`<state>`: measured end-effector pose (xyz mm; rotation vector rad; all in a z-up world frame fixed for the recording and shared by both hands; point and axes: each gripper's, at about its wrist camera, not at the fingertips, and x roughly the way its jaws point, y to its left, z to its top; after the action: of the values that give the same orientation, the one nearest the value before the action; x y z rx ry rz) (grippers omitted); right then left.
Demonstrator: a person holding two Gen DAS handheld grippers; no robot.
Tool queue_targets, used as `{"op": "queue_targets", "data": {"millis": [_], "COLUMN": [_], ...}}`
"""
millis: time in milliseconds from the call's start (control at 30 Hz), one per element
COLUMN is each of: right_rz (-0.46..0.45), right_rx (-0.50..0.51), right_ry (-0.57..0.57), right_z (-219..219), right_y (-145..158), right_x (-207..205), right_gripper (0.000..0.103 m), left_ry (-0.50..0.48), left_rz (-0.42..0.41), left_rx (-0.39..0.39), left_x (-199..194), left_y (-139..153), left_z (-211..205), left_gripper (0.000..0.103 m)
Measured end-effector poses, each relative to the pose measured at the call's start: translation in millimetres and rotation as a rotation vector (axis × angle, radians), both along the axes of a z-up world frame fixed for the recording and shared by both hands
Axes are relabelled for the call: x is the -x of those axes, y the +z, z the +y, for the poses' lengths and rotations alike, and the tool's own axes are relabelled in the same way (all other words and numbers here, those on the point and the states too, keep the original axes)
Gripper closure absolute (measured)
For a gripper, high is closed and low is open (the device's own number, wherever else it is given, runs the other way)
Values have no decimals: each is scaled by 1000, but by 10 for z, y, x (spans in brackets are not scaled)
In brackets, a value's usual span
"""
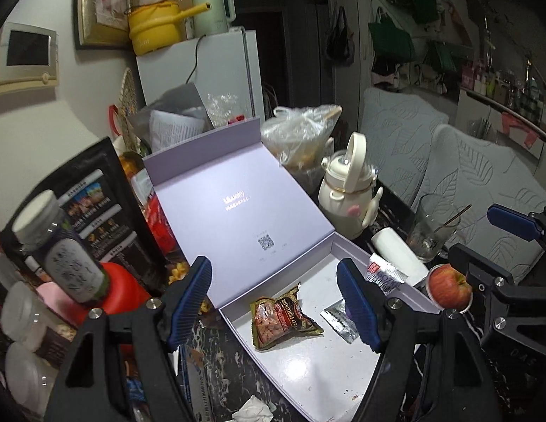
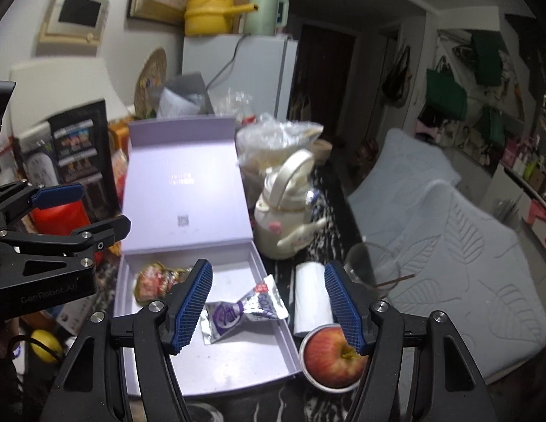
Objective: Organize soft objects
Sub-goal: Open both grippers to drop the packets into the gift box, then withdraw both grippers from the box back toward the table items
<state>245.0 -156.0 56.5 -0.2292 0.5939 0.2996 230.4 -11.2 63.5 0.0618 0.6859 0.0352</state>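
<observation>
An open lilac box [image 1: 301, 369] [image 2: 237, 369] lies on the dark marble table, its lid propped up behind. Inside it lie a green-and-red peanut packet [image 1: 283, 320] [image 2: 153, 281] and a silver-purple sachet [image 1: 340, 320] [image 2: 245, 311]; the sachet's far end rests on the box's right wall. My left gripper [image 1: 276, 302] is open and empty, above the box over the peanut packet. My right gripper [image 2: 269, 309] is open and empty, above the box's right wall over the sachet. The right gripper also shows in the left wrist view [image 1: 498, 246].
A red apple [image 2: 332, 357] [image 1: 449, 290] in a small dish sits right of the box, beside a white roll [image 2: 313, 297], a glass [image 2: 371, 270] and a cream teapot-shaped bottle [image 2: 283, 211]. Jars, a red container [image 1: 125, 292] and packages crowd the left. A crumpled tissue [image 1: 253, 411] lies in front.
</observation>
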Motion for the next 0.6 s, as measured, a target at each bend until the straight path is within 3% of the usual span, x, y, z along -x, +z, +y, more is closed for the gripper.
{"op": "queue_targets", "data": {"millis": [333,600], "right_rz": [-124,-179], "right_rx": [-32,-52], "right_ry": [4,-1], "right_z": [-83,-151], "right_y": [493,736], "right_x": [696,1257], "right_gripper": [35,31], "left_ry": [-17,-35], "left_rz": [-111,-184], "left_rx": [11,22], "left_x": [624,1180], "left_y": [515,755], "left_z": [18,9], "left_gripper": [29,17]}}
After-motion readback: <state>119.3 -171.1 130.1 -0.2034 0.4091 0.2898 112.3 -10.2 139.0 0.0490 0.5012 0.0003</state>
